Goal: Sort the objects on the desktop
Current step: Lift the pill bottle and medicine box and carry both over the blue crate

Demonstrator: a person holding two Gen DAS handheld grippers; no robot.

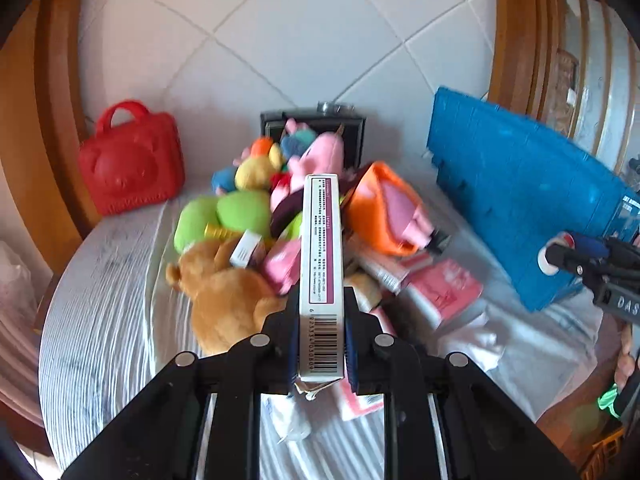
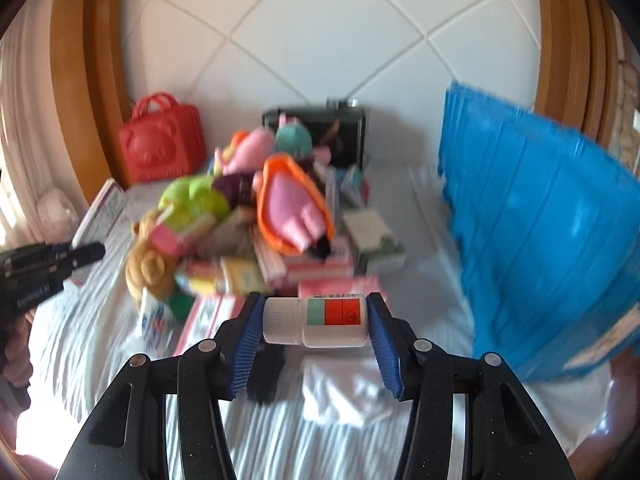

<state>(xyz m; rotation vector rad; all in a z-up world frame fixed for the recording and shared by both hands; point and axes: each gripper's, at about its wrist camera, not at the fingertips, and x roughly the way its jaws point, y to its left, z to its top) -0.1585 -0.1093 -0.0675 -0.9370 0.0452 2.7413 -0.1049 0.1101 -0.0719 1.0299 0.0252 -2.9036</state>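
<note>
My left gripper (image 1: 322, 312) is shut on a flat white box (image 1: 322, 240) with a purple stripe and a barcode, held edge-up above the pile. My right gripper (image 2: 315, 316) is shut on a small white bottle (image 2: 320, 322) with a ribbed cap and a green-and-red label, lying crosswise between the blue pads. Both are lifted above the white-covered table (image 2: 120, 360). In the left wrist view the right gripper (image 1: 560, 258) shows at the right edge. The left gripper (image 2: 86, 254) appears at the left edge of the right wrist view.
A heap of plush toys (image 1: 232, 216) and small boxes (image 1: 444, 288) fills the table's middle. A red bear-faced bag (image 1: 132, 160) stands at the back left, a black case (image 1: 352, 128) behind the heap, a blue crate (image 1: 520, 200) at the right. White cloth (image 2: 352, 392) lies near the front.
</note>
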